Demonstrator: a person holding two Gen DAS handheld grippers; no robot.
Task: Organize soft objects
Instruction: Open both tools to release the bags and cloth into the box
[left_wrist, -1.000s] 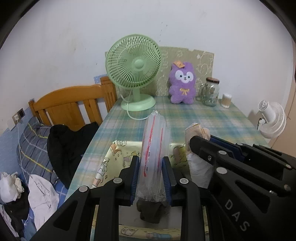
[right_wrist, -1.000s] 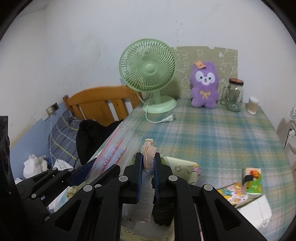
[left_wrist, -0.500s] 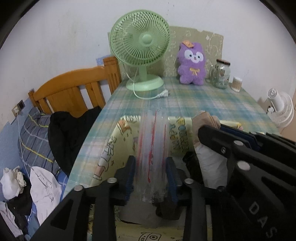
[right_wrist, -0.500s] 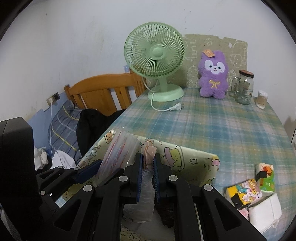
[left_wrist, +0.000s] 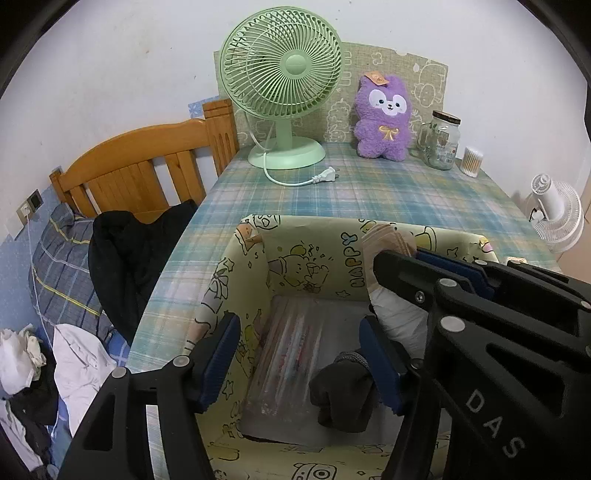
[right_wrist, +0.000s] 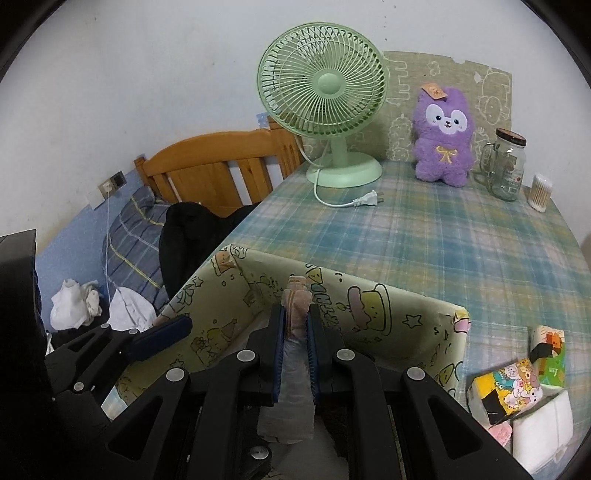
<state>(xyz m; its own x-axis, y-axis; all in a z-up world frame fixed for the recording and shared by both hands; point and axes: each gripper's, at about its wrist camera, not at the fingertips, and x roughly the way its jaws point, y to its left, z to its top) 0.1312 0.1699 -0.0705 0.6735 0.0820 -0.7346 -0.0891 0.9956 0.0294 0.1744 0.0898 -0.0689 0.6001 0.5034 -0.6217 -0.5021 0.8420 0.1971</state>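
Left tongs (left_wrist: 299, 354) | I am standing them open, having just been widening, clear bag (left_wrist: 291, 354) lying loose below in the cartoon-print box (left_wrist: 325, 240), long axis along my fingers | Right tongs (right_wrist: 295, 332) | clamping a beige sock bundle (right_wrist: 297, 302), poised over the box's right side.

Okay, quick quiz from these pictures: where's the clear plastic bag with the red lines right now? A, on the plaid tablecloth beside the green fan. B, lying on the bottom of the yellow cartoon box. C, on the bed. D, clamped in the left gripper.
B: the clear plastic bag lies flat on the bottom of the yellow cartoon box, and the left gripper, whose jaws have just been opening, stands apart from it.
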